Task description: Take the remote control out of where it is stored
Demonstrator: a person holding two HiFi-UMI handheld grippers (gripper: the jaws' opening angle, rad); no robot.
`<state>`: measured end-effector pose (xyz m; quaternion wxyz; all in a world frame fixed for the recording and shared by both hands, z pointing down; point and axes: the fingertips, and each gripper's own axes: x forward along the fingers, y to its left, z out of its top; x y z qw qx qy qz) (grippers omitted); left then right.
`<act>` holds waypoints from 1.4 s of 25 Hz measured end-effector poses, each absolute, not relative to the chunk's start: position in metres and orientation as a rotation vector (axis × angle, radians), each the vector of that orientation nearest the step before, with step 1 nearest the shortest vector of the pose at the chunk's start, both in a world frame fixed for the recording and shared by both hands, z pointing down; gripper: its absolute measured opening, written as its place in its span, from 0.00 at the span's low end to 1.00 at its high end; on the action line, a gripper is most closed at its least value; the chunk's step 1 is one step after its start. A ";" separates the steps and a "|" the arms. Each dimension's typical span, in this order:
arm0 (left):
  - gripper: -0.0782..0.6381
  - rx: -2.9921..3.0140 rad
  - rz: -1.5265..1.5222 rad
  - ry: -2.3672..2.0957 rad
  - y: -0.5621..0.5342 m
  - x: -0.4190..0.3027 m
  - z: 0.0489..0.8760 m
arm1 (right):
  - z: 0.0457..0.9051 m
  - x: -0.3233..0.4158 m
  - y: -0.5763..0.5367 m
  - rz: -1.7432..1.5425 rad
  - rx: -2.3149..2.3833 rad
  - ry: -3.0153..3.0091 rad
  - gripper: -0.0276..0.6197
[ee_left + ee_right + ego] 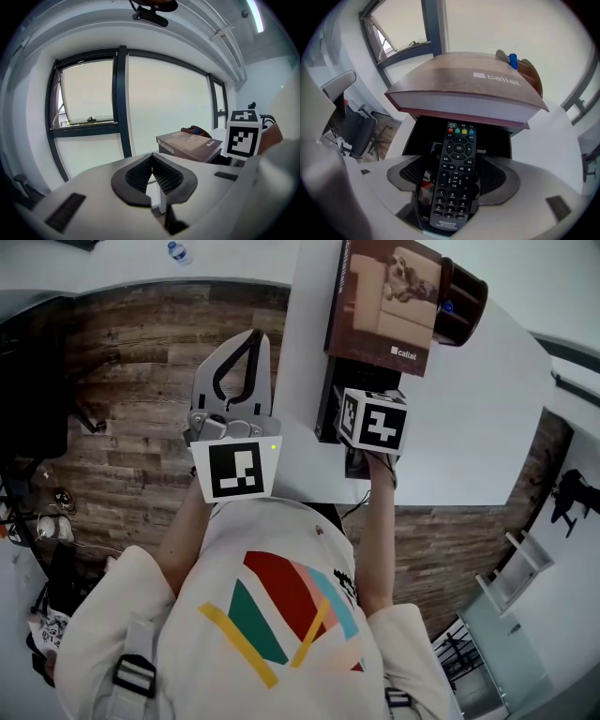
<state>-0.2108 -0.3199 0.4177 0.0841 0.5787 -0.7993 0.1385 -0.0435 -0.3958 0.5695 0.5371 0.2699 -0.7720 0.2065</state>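
Remote control (453, 183), masked in head view, is bracketed, seemingly untouched, by the wide-spread right gripper (452, 172) under a book (459, 79); left gripper (151, 174) is closed, empty.

White table (469, 409), black storage box (328, 413), brown holder (466, 296)

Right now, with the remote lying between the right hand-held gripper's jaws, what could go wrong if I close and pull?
1. The right hand-held gripper has its jaws standing wide of the remote control, pads not pressing; an uneven close could skew it or let it slip.
2. The book overhangs the black box and the remote's far end; lifting steeply might strike the book.
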 end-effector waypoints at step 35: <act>0.12 1.775 0.361 -2.396 -0.313 -0.209 0.390 | 0.558 -0.046 -0.383 0.698 0.557 -1.830 0.43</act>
